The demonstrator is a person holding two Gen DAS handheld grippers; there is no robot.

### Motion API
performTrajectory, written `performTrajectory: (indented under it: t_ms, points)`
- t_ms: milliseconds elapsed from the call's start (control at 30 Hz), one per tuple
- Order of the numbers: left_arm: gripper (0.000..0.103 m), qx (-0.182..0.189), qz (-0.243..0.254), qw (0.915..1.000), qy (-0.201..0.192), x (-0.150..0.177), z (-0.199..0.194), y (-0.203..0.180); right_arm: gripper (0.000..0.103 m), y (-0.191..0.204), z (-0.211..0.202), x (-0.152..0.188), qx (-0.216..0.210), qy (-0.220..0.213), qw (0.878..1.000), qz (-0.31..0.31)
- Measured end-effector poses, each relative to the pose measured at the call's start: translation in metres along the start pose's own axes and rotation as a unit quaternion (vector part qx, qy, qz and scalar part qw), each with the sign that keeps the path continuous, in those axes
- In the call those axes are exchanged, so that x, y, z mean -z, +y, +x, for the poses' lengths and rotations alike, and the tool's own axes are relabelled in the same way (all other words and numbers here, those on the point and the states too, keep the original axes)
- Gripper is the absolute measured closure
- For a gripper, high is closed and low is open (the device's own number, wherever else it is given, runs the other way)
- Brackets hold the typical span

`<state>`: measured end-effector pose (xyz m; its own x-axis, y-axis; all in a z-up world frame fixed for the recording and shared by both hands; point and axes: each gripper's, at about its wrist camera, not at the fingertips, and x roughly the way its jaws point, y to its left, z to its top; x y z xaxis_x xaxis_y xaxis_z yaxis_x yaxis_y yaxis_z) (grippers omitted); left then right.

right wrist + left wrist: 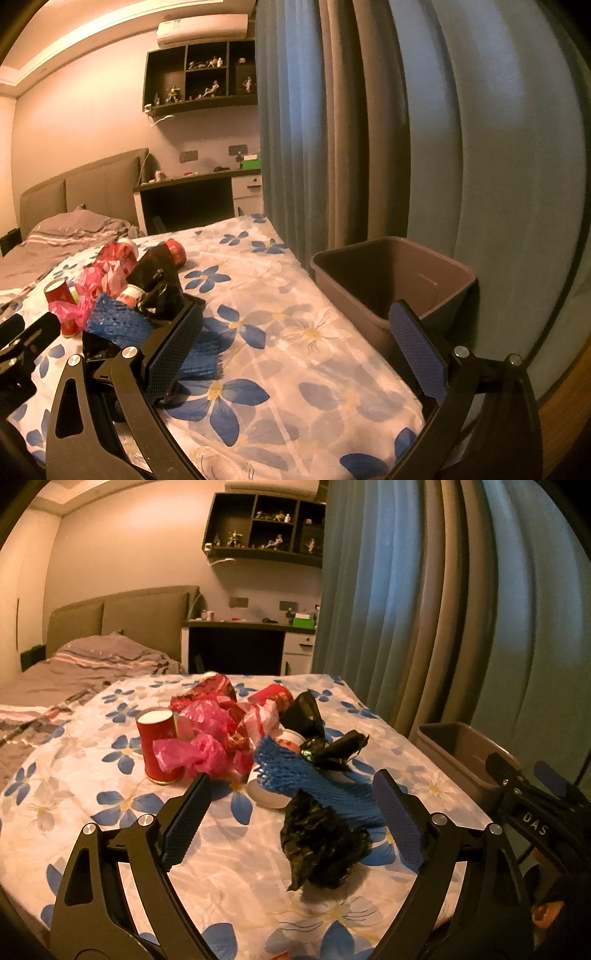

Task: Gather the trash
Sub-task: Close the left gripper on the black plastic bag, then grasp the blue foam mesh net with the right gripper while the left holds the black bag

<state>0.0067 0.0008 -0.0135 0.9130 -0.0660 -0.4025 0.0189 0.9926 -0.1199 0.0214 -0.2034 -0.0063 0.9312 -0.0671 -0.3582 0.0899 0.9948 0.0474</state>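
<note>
A pile of trash lies on the floral sheet [236, 878]: a red paper cup [157, 746], pink plastic bags [207, 746], red wrappers [214, 692], blue foam netting [314, 786], a white cup [267, 795] and crumpled black plastic bags [321, 849]. My left gripper [291, 786] is open and empty, its fingers standing either side of the netting and black bag. My right gripper [299, 325] is open and empty above the sheet's right edge, beside the brown bin [395, 280]. The pile shows at left in the right wrist view [122, 295].
The brown bin [461, 753] stands right of the sheet, against the blue curtain [443, 609]. A bed with grey bedding [85, 664] lies to the left, a desk [236, 642] and wall shelves [266, 528] behind. The right gripper's body [535, 812] shows at the right edge.
</note>
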Motion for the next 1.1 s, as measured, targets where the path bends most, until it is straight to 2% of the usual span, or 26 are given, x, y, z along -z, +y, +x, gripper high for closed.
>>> performTrajectory:
  t_ms: [100, 233, 400, 500, 567, 600, 667, 733, 800, 933, 1000, 1100]
  points:
    - [0.027, 0.017, -0.008, 0.9998, 0.012, 0.0, -0.002, 0.016, 0.005, 0.004, 0.006, 0.003, -0.009, 0.004, 1.0, -0.007]
    - [0.036, 0.04, -0.006, 0.9985, 0.037, 0.006, 0.011, 0.016, 0.005, 0.013, 0.014, 0.01, -0.018, 0.009, 1.0, -0.017]
    - [0.052, 0.067, -0.024, 0.9926, 0.099, 0.017, 0.042, 0.019, 0.005, 0.016, 0.023, 0.016, -0.032, 0.018, 0.999, -0.019]
    - [0.063, 0.072, -0.024, 0.9888, 0.128, 0.024, 0.058, 0.019, 0.005, 0.019, 0.026, 0.02, -0.041, 0.021, 0.999, -0.02]
    - [0.076, 0.083, -0.026, 0.9856, 0.145, 0.027, 0.066, 0.018, 0.006, 0.022, 0.03, 0.021, -0.051, 0.024, 0.998, -0.023]
    - [0.078, 0.089, -0.027, 0.9844, 0.149, 0.027, 0.067, 0.017, 0.006, 0.022, 0.028, 0.022, -0.054, 0.024, 0.998, -0.022]
    - [0.092, 0.089, -0.019, 0.9849, 0.147, 0.028, 0.067, 0.015, 0.01, 0.025, 0.03, 0.024, -0.064, 0.025, 0.997, -0.024]
    - [0.098, 0.092, -0.019, 0.985, 0.145, 0.028, 0.066, 0.016, 0.012, 0.027, 0.03, 0.025, -0.075, 0.029, 0.996, -0.026]
    - [0.099, 0.095, -0.023, 0.986, 0.135, 0.026, 0.057, 0.021, 0.014, 0.032, 0.033, 0.026, -0.093, 0.037, 0.995, -0.027]
    - [0.099, 0.096, -0.026, 0.9897, 0.103, 0.012, 0.03, 0.035, 0.026, 0.046, 0.042, 0.029, -0.136, 0.061, 0.988, -0.029]
    - [0.099, 0.085, -0.034, 0.9926, 0.08, 0.003, 0.015, 0.049, 0.031, 0.054, 0.047, 0.03, -0.149, 0.072, 0.986, -0.032]
    - [0.099, 0.042, -0.049, 0.997, 0.042, -0.009, -0.003, 0.07, 0.033, 0.07, 0.056, 0.032, -0.172, 0.092, 0.98, -0.04]
